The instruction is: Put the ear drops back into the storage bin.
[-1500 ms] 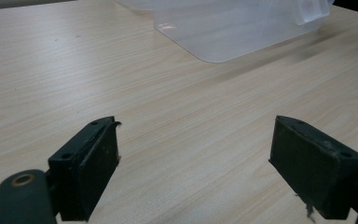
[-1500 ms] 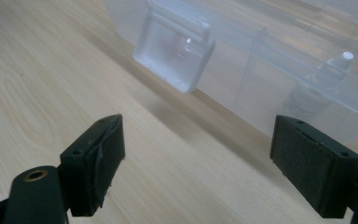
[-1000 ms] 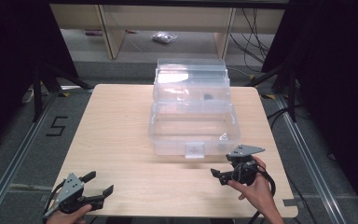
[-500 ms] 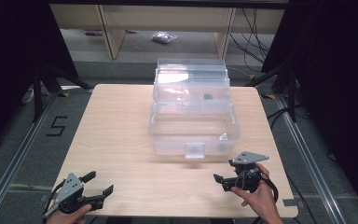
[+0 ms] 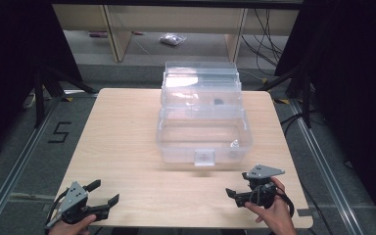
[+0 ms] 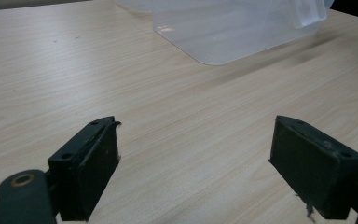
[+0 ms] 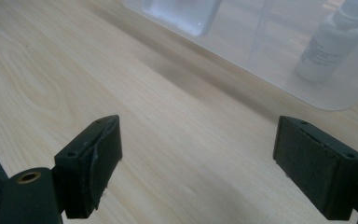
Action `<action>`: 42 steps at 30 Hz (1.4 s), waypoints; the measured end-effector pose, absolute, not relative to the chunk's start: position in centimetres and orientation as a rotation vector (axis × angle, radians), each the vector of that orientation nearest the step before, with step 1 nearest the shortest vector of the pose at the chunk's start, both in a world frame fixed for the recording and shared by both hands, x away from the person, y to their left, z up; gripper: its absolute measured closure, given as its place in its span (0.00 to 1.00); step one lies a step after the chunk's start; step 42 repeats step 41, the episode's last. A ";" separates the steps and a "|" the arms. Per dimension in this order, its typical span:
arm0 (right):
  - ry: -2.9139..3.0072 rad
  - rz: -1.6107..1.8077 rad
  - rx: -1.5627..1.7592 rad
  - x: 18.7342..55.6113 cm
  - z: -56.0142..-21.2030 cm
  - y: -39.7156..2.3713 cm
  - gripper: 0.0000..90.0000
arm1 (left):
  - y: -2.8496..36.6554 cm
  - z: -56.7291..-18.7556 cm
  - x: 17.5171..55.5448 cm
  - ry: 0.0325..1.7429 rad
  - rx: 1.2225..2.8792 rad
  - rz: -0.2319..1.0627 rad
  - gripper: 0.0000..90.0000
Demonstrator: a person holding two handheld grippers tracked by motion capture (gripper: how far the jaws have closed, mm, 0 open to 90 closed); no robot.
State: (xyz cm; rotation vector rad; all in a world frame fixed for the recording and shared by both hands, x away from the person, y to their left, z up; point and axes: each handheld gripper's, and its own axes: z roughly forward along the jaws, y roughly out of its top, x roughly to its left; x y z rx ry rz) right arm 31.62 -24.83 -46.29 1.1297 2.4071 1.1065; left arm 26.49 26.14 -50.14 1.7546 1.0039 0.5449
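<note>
A clear plastic storage box [image 5: 203, 128] sits mid-table, long side facing the person, a small white bottle [image 7: 328, 44] inside. The right gripper [image 5: 237, 195], jaws spread and empty, lies nearer its front latch [image 5: 204, 157] than the equally released left gripper [image 5: 108, 201].

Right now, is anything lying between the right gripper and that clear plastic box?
Nothing visible does. Bare wooden table runs from the open right gripper to the clear box. A small white bottle stands inside, behind its front wall.
</note>
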 end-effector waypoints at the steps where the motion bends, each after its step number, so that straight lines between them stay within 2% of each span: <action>1: 2.408 1.101 1.115 31.5 -46.3 -24.9 0.18 | 26.1 -50.1 26.5 1.004 1.755 0.545 0.16; 22: 2.428 1.079 1.109 30.2 -48.2 -25.6 0.18 | 26.1 -50.1 26.5 0.999 1.760 0.545 0.16; 42: 2.456 1.069 1.170 29.7 -48.4 -25.4 0.18 | 26.1 -50.1 26.4 1.000 1.763 0.548 0.16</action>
